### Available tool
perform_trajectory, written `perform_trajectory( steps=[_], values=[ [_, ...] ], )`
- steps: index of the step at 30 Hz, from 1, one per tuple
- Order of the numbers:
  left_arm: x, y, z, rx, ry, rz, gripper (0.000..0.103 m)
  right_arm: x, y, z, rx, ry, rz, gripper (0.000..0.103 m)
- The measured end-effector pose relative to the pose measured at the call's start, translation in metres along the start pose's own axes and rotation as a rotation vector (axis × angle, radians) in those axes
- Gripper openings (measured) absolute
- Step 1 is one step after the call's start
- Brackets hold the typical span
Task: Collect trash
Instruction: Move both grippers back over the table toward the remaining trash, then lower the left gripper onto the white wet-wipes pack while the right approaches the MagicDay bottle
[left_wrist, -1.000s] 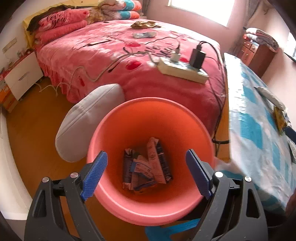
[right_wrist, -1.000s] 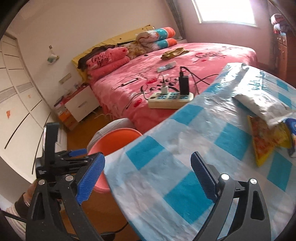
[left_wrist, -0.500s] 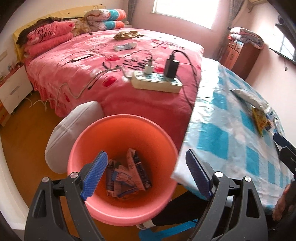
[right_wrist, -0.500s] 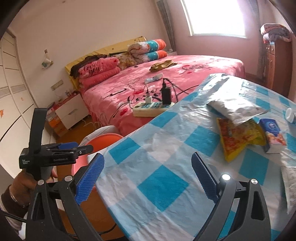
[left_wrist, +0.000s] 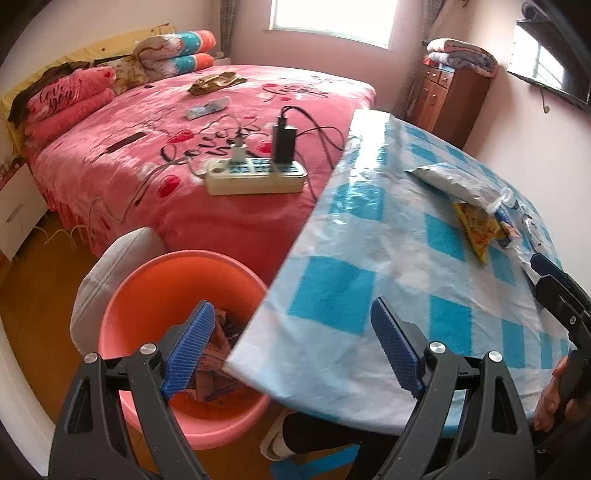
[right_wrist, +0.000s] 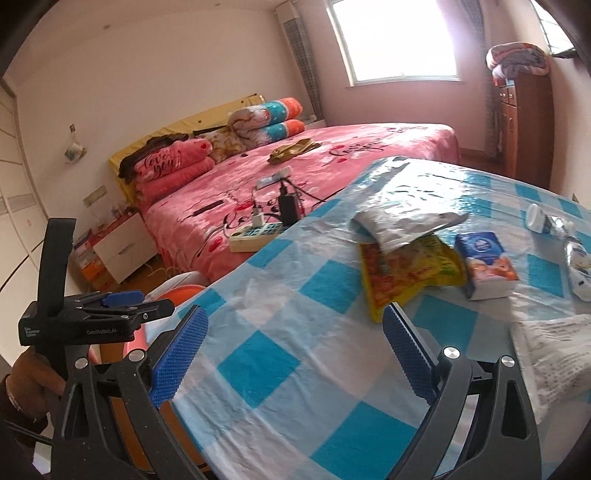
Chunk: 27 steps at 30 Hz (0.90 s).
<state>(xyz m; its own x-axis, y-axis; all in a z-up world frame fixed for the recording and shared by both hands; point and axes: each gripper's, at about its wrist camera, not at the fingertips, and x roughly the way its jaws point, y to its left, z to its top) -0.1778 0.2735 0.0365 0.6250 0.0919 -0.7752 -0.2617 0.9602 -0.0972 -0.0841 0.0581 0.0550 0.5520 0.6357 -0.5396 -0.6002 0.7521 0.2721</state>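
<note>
Both grippers stood released and empty: left gripper (left_wrist: 291, 347) over the bin (left_wrist: 155, 273), right gripper (right_wrist: 295, 354) above the bench (right_wrist: 266, 365). Wrappers (right_wrist: 402, 269) lay ahead; approach low, pinching one edge.

The tablecloth (right_wrist: 258, 363) is checked in turquoise and white. The basin (left_wrist: 155, 280) is salmon-orange — the bedspread (left_wrist: 155, 155) hot pink with red hearts and black script. One wrapper (right_wrist: 402, 275) is yellow and orange, another (right_wrist: 402, 225) silver. Gripper pads (right_wrist: 179, 360) are blue.
</note>
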Motion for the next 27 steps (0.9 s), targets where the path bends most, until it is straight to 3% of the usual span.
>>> perform_trajectory(
  steps=[27],
  values=[
    [0.010, -0.103, 0.012, 0.147, 0.029, -0.066, 0.088, -0.045, -0.066, -0.004, 0.038, -0.100, -0.106, 0.095]
  ],
)
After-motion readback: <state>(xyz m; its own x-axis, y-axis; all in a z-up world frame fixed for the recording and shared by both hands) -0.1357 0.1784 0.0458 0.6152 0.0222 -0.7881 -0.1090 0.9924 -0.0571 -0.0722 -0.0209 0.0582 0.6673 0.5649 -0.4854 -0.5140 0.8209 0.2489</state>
